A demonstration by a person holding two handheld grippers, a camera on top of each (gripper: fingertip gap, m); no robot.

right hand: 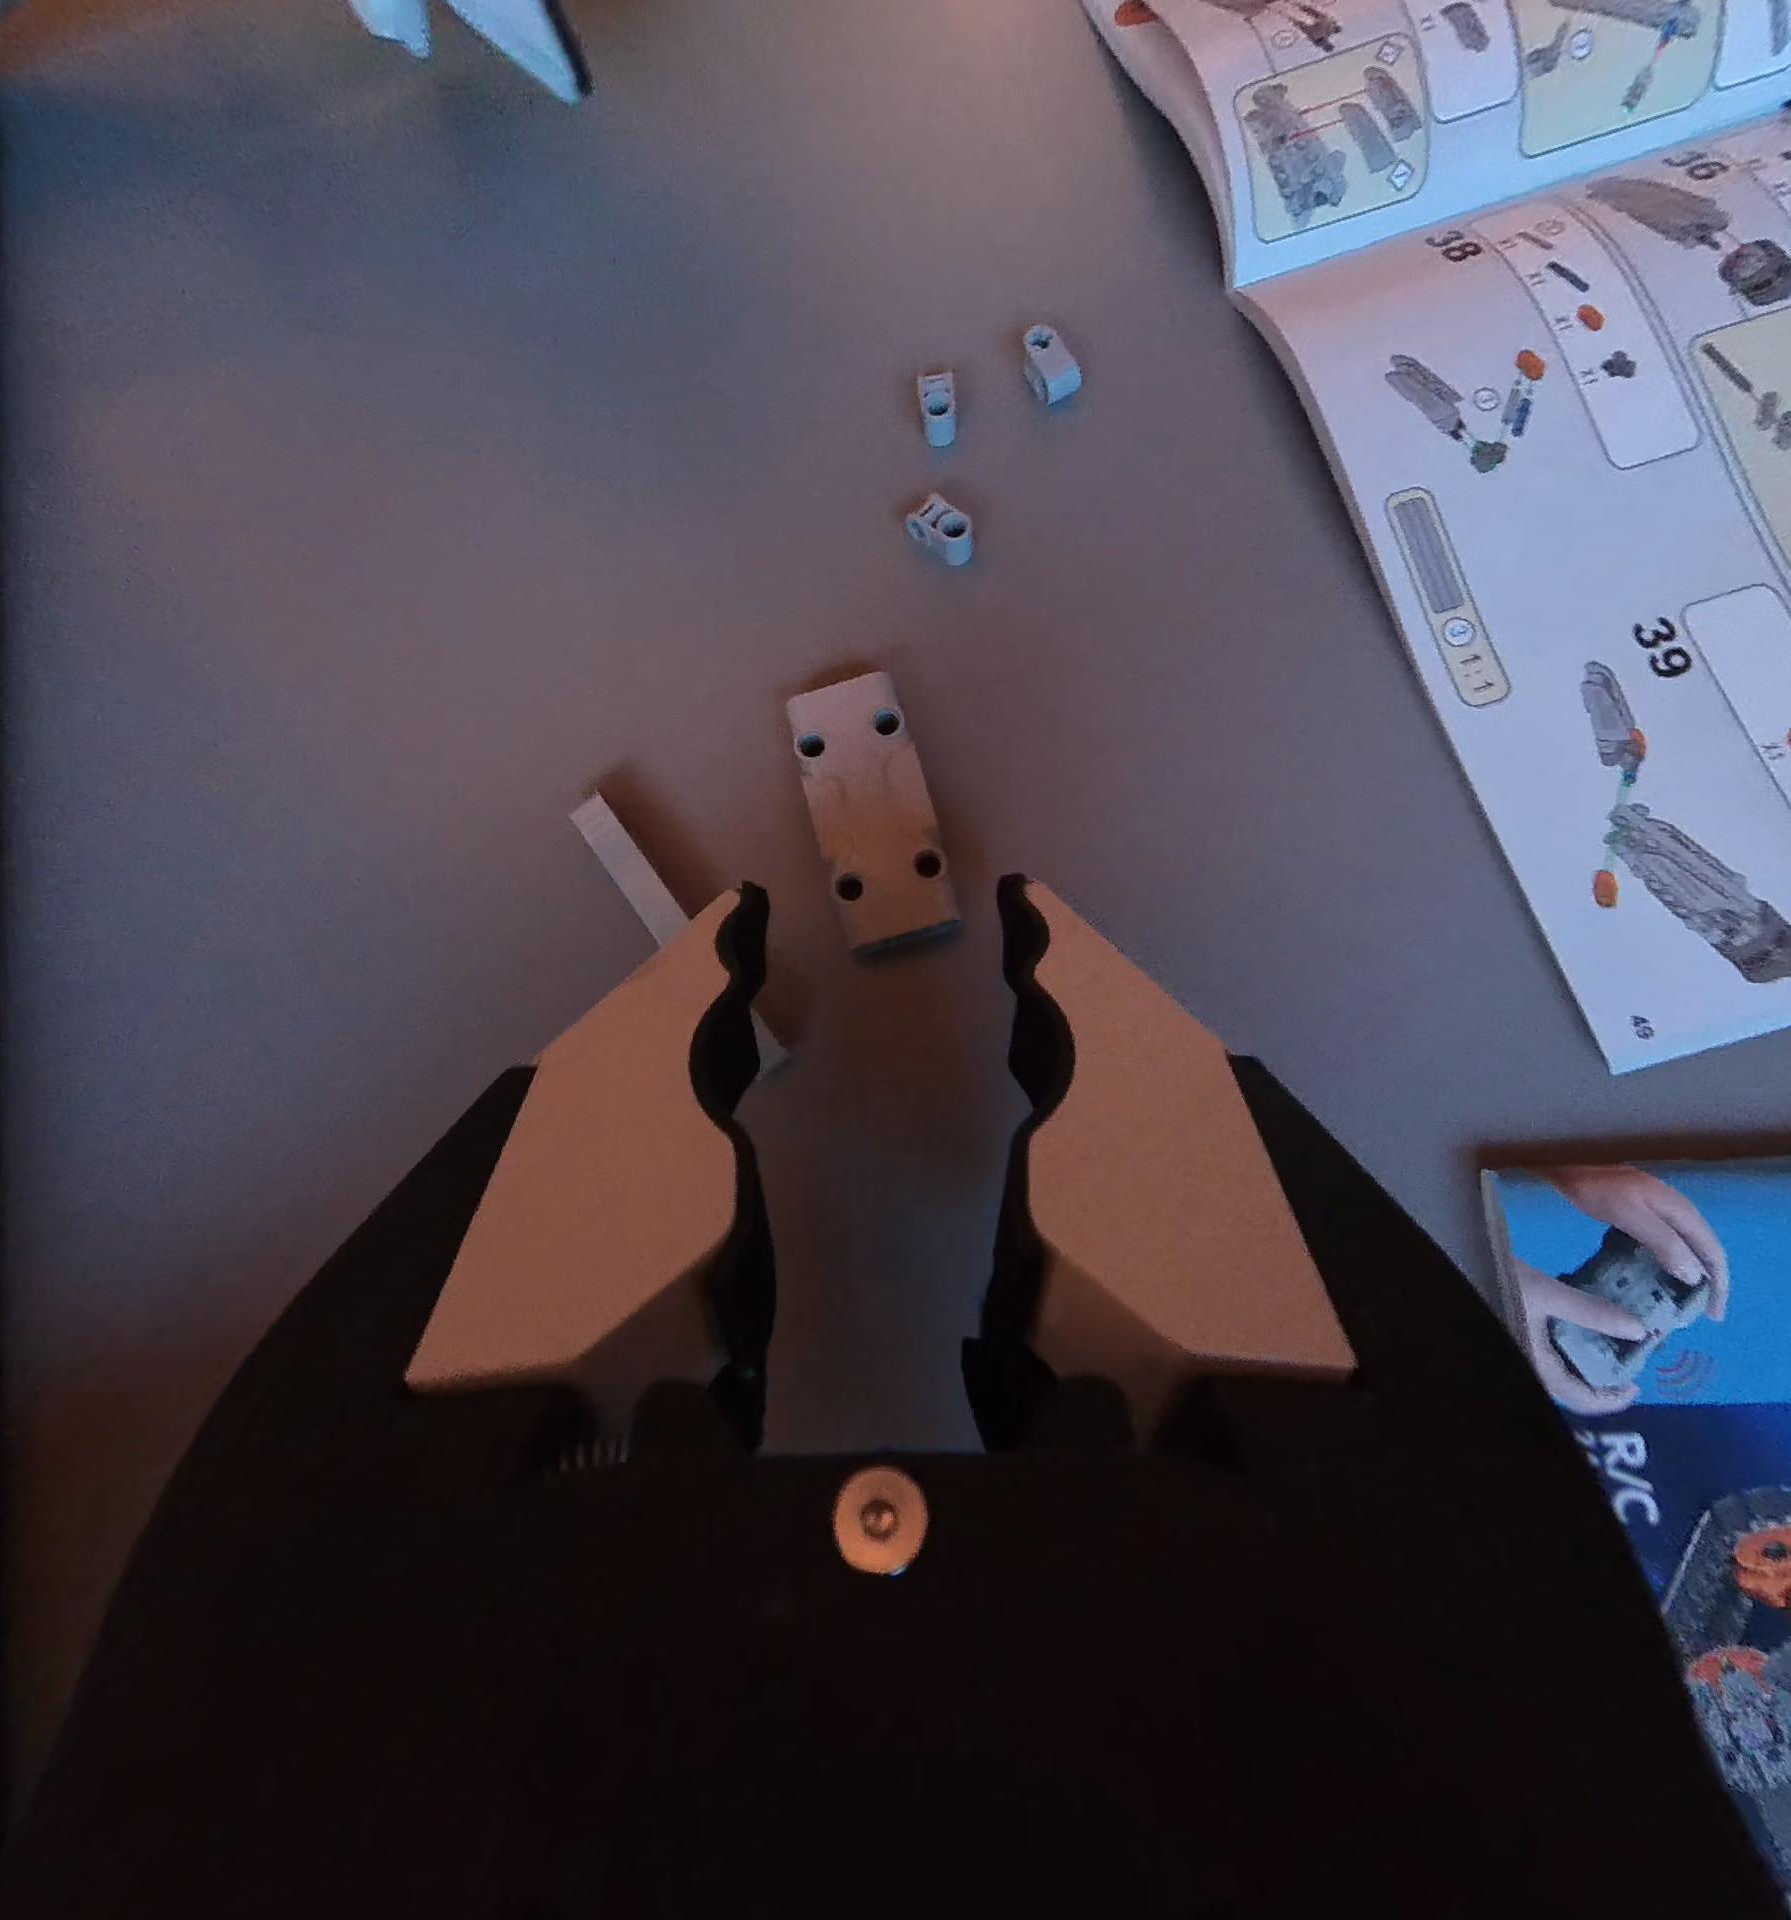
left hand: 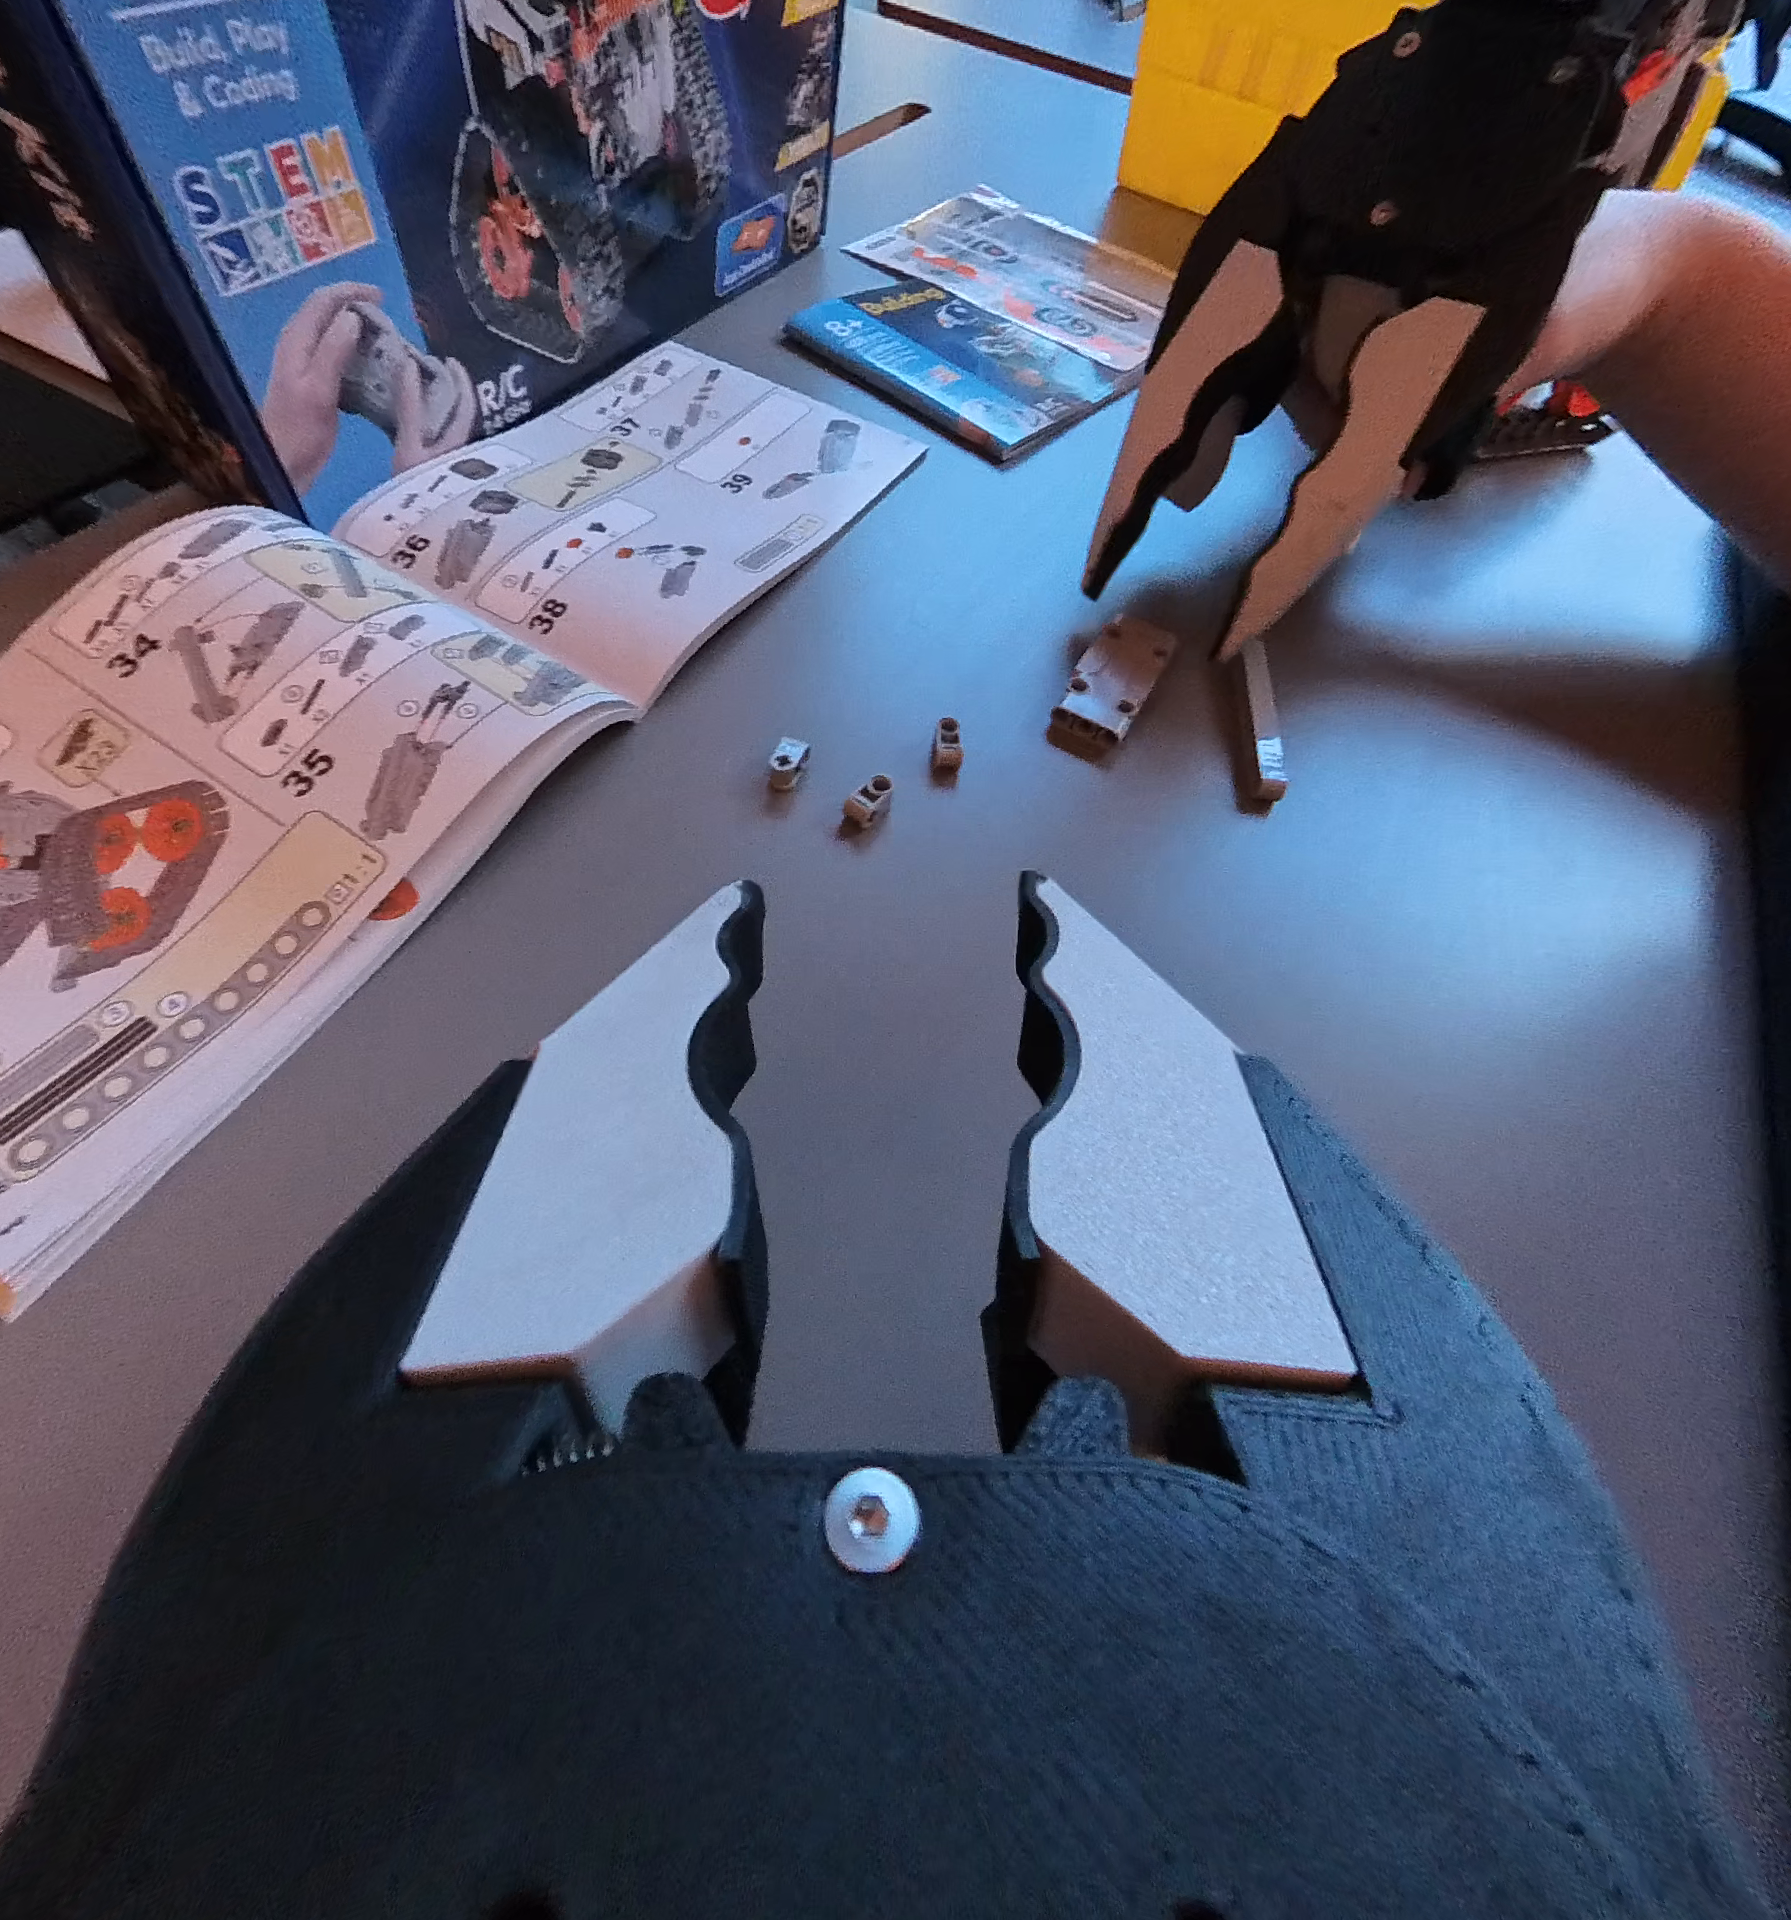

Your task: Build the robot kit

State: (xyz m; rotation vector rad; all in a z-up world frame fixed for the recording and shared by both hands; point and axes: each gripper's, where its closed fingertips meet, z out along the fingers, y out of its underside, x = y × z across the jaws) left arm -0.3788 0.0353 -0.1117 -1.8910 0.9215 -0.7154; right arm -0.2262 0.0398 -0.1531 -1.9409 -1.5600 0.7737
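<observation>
A grey block with several holes (right hand: 873,821) lies on the grey table, just ahead of my right gripper (right hand: 883,894), which is open and empty above it. A pale grey beam (right hand: 629,862) lies beside it, partly under the left finger. Three small grey connectors (right hand: 941,407) (right hand: 1051,364) (right hand: 941,528) lie farther on. In the left wrist view my left gripper (left hand: 889,894) is open and empty, low over the table, with the three connectors (left hand: 867,800) ahead of it. The right gripper (left hand: 1161,623) hangs over the block (left hand: 1112,689) and beam (left hand: 1257,732).
An open instruction booklet (left hand: 278,727) lies at the left, also in the right wrist view (right hand: 1556,540). A blue toy box (left hand: 434,208) stands behind it. A closed booklet (left hand: 958,358), a plastic bag (left hand: 1026,270) and a yellow box (left hand: 1213,94) lie farther back. A person's forearm (left hand: 1722,384) reaches in at the right. About 15 cm separates my left fingertips from my right.
</observation>
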